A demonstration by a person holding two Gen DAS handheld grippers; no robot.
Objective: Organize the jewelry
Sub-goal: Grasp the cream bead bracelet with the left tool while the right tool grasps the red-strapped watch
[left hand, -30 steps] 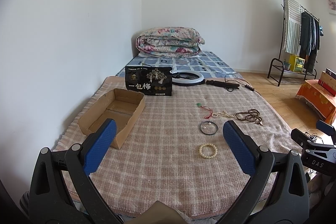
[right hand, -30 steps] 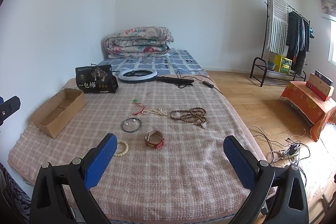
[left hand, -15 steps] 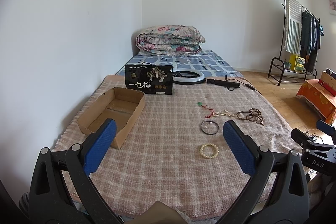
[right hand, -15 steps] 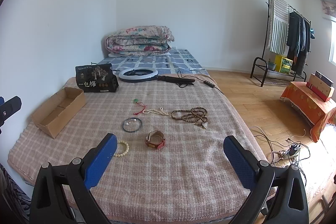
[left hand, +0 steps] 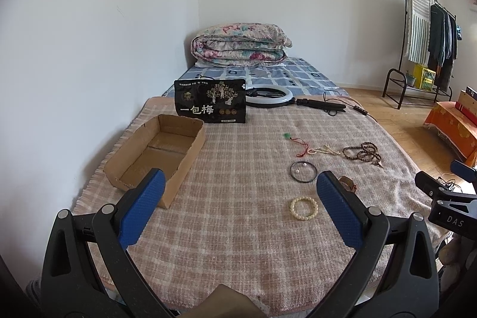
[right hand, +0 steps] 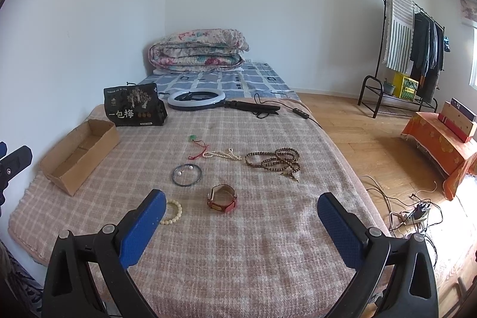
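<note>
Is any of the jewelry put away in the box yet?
Not yet. The cardboard box looks empty. Both the left gripper and right gripper are open, holding nothing. The cream bracelet, dark bangle and watch lie on the blanket.

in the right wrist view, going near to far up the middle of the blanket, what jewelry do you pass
red watch → dark bangle → pearl strand → green pendant
</note>
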